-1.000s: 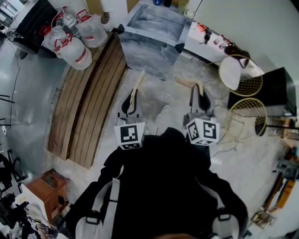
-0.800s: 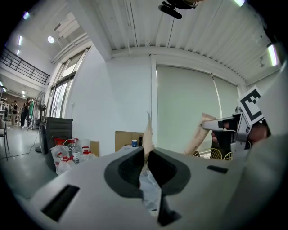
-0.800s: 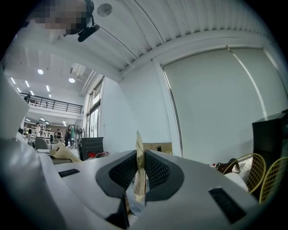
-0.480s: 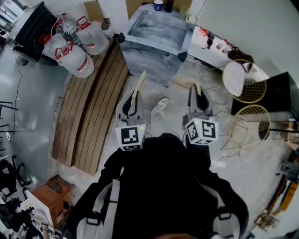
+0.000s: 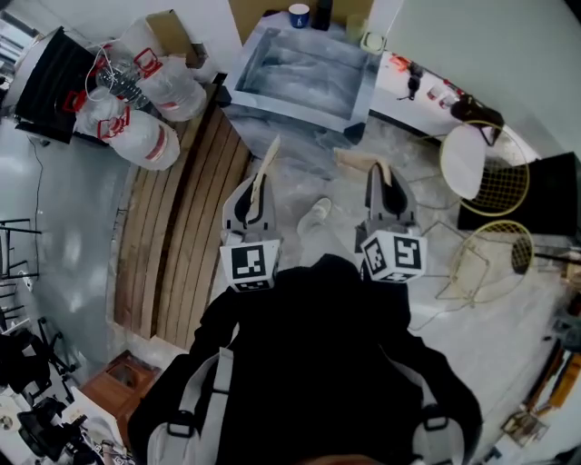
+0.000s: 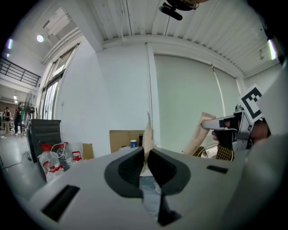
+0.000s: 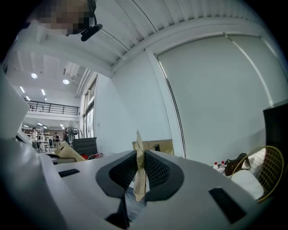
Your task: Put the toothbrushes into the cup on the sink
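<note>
Overhead, left gripper (image 5: 258,184) and right gripper (image 5: 383,174) hang short of the sink (image 5: 300,73), blue cup (image 5: 299,14) at its far edge. Left gripper view: jaws pinch paper-wrapped left toothbrush (image 6: 147,132). Right gripper view: jaws clamp right toothbrush (image 7: 139,155).

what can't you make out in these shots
- Contents of the left wrapper and right wrapper: beige paper covers them in both gripper views.
- Blue cup: too small, at the head view's top edge; its inside is unseen.
- Floor beneath the person: hidden by the dark jacket in the head view.
</note>
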Motion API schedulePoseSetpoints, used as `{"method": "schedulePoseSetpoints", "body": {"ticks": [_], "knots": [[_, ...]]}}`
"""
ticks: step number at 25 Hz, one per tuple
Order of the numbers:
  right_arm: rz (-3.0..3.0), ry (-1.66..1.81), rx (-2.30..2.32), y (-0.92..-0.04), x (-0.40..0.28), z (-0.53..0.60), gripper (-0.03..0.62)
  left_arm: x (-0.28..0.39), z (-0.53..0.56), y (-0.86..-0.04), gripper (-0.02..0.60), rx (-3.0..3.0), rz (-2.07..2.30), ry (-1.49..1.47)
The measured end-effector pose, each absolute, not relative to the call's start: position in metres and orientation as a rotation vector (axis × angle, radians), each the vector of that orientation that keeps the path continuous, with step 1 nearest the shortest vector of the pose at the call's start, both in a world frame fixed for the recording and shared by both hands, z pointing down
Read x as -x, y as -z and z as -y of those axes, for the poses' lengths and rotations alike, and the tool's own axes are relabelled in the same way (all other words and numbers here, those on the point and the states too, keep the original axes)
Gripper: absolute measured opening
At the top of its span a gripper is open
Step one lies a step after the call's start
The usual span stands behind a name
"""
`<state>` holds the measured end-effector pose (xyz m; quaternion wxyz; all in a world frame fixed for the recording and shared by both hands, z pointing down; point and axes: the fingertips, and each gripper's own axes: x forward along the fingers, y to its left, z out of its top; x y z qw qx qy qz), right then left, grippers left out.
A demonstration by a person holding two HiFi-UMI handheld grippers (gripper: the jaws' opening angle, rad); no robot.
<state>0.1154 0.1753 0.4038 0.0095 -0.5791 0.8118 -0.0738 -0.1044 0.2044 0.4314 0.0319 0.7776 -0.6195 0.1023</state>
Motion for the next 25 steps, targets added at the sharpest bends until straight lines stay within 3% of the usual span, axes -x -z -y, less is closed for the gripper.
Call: {"method": "schedulePoseSetpoints", "body": {"ticks": [14, 25], "knots": [[-2.549, 0.279, 1.739, -0.387, -0.131, 0.010, 0.041, 0.075, -0.014, -0.411, 0.026, -2.355, 1.902, -0.334], [-2.537, 0.295, 1.730, -0.393, -0.145, 0.087, 0.041, 0.066, 0.062, -0.419, 0.026, -2.331, 1.926, -0.341]]}}
